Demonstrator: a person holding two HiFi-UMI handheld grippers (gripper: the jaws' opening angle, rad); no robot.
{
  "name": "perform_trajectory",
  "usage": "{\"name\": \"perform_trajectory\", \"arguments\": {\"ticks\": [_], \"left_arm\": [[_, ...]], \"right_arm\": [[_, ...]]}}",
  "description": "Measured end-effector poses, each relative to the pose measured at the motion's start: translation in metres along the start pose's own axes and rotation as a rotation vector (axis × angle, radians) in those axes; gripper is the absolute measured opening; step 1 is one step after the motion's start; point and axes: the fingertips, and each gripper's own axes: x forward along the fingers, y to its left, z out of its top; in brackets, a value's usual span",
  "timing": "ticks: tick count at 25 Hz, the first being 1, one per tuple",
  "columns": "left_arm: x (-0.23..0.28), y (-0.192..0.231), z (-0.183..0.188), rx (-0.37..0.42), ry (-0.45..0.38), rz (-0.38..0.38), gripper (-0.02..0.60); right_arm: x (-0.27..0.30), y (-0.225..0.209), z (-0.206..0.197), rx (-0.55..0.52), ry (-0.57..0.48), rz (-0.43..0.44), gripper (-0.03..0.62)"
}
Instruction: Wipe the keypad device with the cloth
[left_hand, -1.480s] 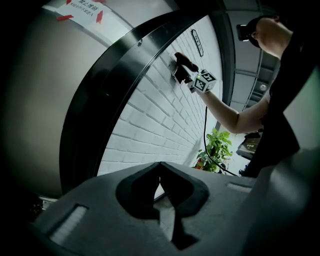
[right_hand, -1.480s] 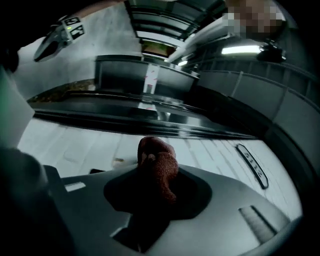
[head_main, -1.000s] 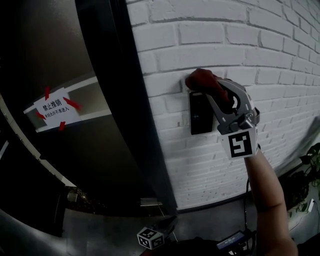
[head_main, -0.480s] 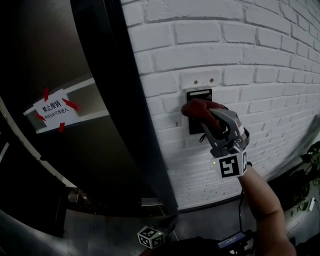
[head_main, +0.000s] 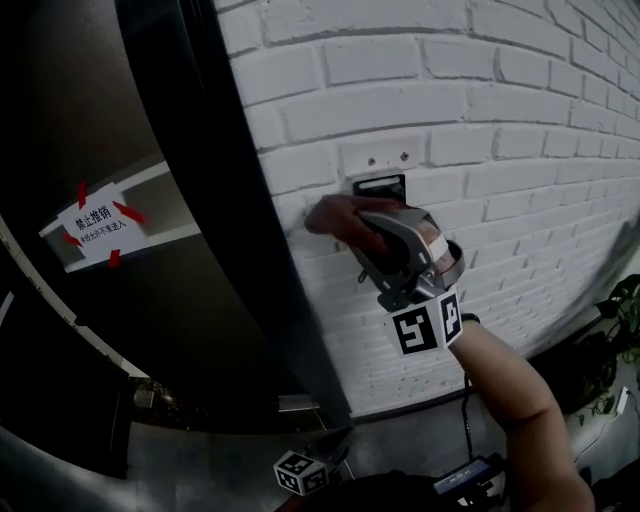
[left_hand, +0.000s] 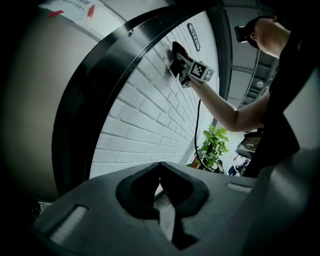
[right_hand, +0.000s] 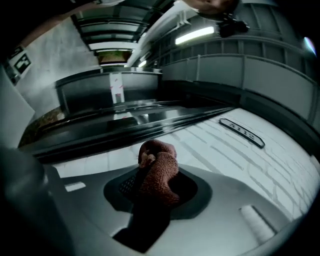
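— Wiping finished yet?
— Midway, I'd say: right tongs (right_hand: 152, 187) pinch the cloth (head_main: 335, 214), pressing it over the keypad device (head_main: 380, 186) on the brick wall (head_main: 500, 100); only its top shows. The left tongs (left_hand: 161, 172) are pressed together, empty.

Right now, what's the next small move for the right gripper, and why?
Probably sweep the cloth right, across the keypad. The right gripper holds it past the keypad's left edge, over brick.
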Motion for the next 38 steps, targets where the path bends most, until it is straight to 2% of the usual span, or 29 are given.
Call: {"name": "perform_trajectory", "arguments": {"ticks": [3,5,7,8,9,10,12,14,15,17,21,24,26,32,33,35,38], "left_arm": [[0.003,-0.002,-0.003,-0.003,0.010,-0.011,0.005],[0.003,-0.001,-0.003,-0.001,0.010,-0.006,0.005],[0.003,-0.001,-0.002,0.003,0.007,0.000,0.005],[0.002,-0.002,-0.002,0.004,0.006,0.001,0.005],[0.001,-0.003,-0.003,0.004,0.008,0.001,0.005],[0.000,-0.005,-0.004,0.002,0.015,0.001,0.005],[-0.001,-0.005,-0.007,0.002,0.027,0.000,0.005],[0.002,-0.005,-0.007,0.006,0.028,-0.004,0.005],[0.004,-0.007,-0.005,0.006,0.024,-0.005,0.005],[0.007,-0.009,-0.003,0.007,0.014,-0.003,0.005],[0.002,-0.008,-0.002,0.011,0.010,0.011,0.005],[-0.005,-0.004,-0.006,-0.004,0.016,0.032,0.005],[-0.007,-0.005,-0.009,-0.011,0.020,0.038,0.005],[0.000,-0.011,-0.008,0.004,0.015,0.025,0.005],[-0.001,-0.011,-0.008,0.004,0.015,0.030,0.005],[-0.003,-0.011,-0.008,-0.001,0.013,0.039,0.005],[-0.005,-0.014,-0.008,-0.012,0.004,0.050,0.005]], "right_arm": [[-0.015,0.056,-0.015,-0.167,0.024,0.144,0.109],[-0.029,0.074,-0.027,-0.253,0.024,0.227,0.109],[-0.045,0.071,-0.040,-0.281,0.036,0.238,0.107],[-0.053,0.059,-0.048,-0.233,0.049,0.206,0.107],[-0.061,0.040,-0.054,-0.118,0.055,0.152,0.107],[-0.066,0.016,-0.058,0.059,0.047,0.085,0.107],[-0.067,-0.031,-0.063,0.491,-0.012,-0.051,0.110],[-0.056,-0.062,-0.062,0.815,-0.096,-0.138,0.111],[-0.049,-0.067,-0.059,0.927,-0.127,-0.154,0.111],[-0.044,-0.058,-0.062,1.080,-0.136,-0.167,0.112],[-0.063,-0.016,-0.086,1.276,-0.069,-0.189,0.117],[-0.079,0.028,-0.102,1.277,0.028,-0.167,0.117],[-0.082,0.052,-0.104,1.330,0.056,-0.128,0.114],[-0.047,0.077,-0.083,1.747,-0.063,-0.029,0.117],[-0.041,0.084,-0.075,1.771,-0.069,0.015,0.117],[-0.030,0.094,-0.054,1.748,-0.057,0.111,0.118],[-0.030,0.091,-0.037,1.703,-0.028,0.156,0.117]]}}
